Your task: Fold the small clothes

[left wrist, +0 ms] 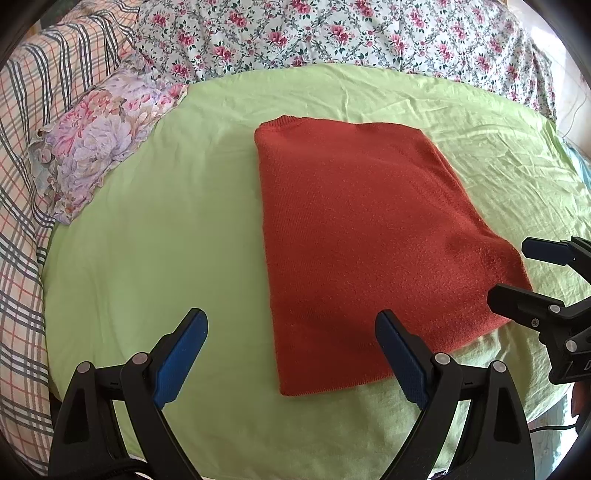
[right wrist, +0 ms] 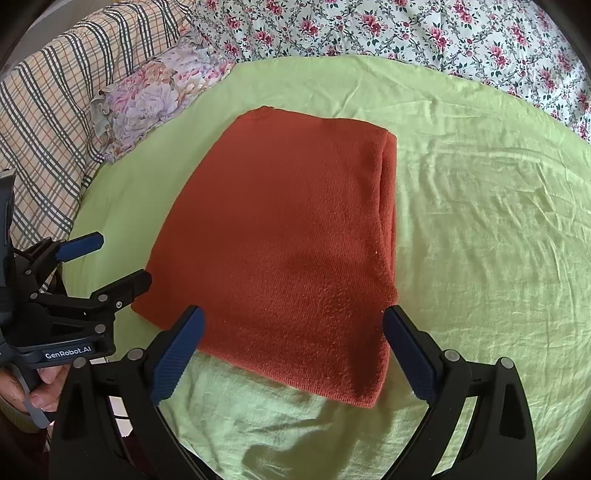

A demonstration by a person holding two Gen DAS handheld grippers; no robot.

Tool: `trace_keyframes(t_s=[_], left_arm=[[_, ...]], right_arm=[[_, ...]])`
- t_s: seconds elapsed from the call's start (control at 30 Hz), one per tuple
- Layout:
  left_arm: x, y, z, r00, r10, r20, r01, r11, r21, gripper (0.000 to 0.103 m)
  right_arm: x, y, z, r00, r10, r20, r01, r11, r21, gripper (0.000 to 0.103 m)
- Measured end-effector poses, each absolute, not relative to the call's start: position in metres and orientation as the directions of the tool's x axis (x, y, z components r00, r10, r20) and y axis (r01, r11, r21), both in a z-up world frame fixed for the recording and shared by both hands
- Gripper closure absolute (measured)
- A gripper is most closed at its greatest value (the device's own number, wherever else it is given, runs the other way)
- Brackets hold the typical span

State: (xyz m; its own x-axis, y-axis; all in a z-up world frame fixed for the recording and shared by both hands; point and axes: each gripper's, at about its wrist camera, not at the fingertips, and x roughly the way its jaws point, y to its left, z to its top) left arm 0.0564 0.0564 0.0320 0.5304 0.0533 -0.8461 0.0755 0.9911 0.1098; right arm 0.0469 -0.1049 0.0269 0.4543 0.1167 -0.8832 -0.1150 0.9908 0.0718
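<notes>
A folded rust-red knit sweater [left wrist: 354,240] lies mid-frame on the green bedsheet [left wrist: 166,229]. The left gripper [left wrist: 291,354] and right gripper [right wrist: 293,350] hover at its near edge, fingers wide, holding nothing. A floral pillow [left wrist: 99,144] sits upper left.

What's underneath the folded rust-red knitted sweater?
The folded rust-red knitted sweater lies on a light green bedsheet, which shows all round it. Anything between its layers is covered.

Bed with green sheet [left wrist: 184,229]; floral pillow [left wrist: 99,147] far left, plaid quilt [left wrist: 22,206] left, rose-print cover [left wrist: 332,33] far; daylight.
</notes>
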Motion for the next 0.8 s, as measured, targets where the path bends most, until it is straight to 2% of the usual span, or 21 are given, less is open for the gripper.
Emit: trace_keyframes(t_s=[0.8], left_arm=[[0.0560, 0.0537, 0.0345, 0.526, 0.043, -0.849, 0.086, 0.991, 0.104, 0.010]], right_arm=[[0.0483, -0.1072, 0.0261, 0.444, 0.117, -0.888, -0.121, 0.990, 0.070, 0.006]])
